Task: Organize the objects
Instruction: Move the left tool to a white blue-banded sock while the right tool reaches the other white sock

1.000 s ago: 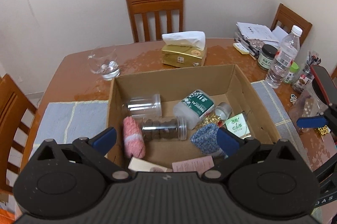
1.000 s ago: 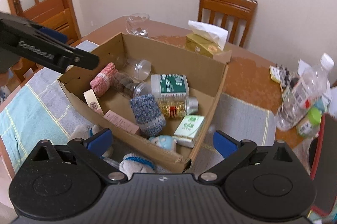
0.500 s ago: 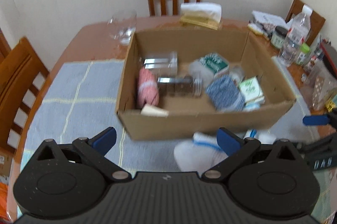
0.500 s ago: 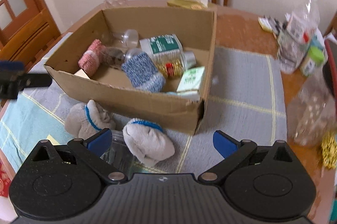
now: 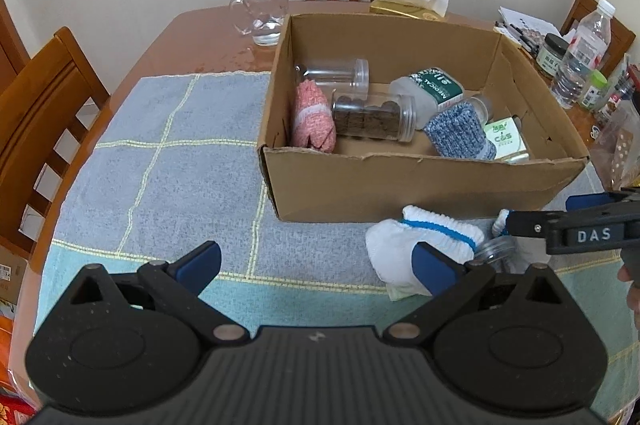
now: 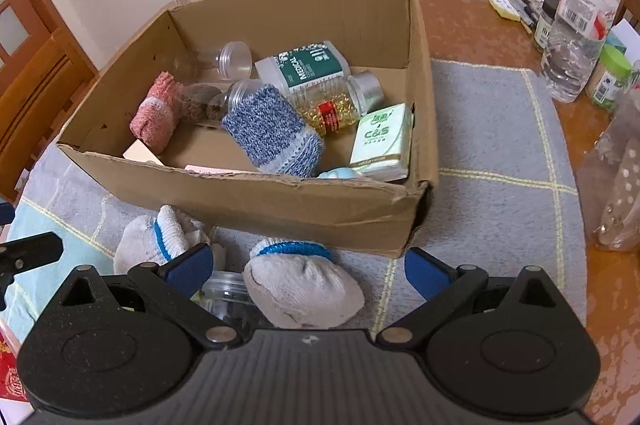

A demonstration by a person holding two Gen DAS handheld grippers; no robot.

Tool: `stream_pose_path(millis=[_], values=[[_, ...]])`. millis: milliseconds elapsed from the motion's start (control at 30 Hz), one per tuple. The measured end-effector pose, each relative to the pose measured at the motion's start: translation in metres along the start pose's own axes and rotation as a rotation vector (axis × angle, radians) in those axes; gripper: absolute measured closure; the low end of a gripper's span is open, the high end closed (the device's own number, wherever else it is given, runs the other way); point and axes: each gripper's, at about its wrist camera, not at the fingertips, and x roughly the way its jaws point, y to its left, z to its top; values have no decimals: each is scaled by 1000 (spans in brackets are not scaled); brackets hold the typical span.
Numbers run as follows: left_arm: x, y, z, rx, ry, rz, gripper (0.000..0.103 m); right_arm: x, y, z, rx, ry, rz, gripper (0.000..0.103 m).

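Cardboard box (image 6: 248,197) standing on the grey checked cloth (image 5: 168,161), already loaded: pink sock roll (image 6: 157,111), blue knitted sock roll (image 6: 272,133), clear jars, green-labelled bottle (image 6: 306,65), capsule bottle (image 6: 338,107), tissue pack (image 6: 382,141). Left outside, just beside the box's near wall: two white sock bundles with blue bands, one (image 6: 300,285) between the right gripper's fingers, the other (image 6: 154,241) to its left, with a clear jar (image 6: 228,291) lying between them.

Step judged in hand: picking up the remaining loose items for the box. Right gripper (image 6: 306,267) spread wide, holding nothing, poised over the nearer bundle. Left gripper (image 5: 316,263) likewise wide open and empty, set back over the cloth. Next move calls for lowering the right gripper until its pads straddle the bundle, then closing firmly; soft fabric likely to compress, so a deep bite advised.

Limits of view: clear jar mostly covered by socks and gripper body; contents not determinable. Small pale-blue item (image 6: 340,173) at the box's near edge only partly visible, not identifiable. Box floor near the front wall hidden.
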Motion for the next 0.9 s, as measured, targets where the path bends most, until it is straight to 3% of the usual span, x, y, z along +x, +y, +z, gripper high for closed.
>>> stream_pose_path(millis=[300, 700, 900], values=[[7, 0, -3, 1, 30, -14, 2, 4, -10, -2, 21, 21, -66, 0], [13, -24, 1, 53, 46, -58, 2, -16, -66, -27, 175, 6, -122, 0], [16, -34, 3, 70, 50, -73, 2, -26, -87, -33, 213, -17, -193, 0]])
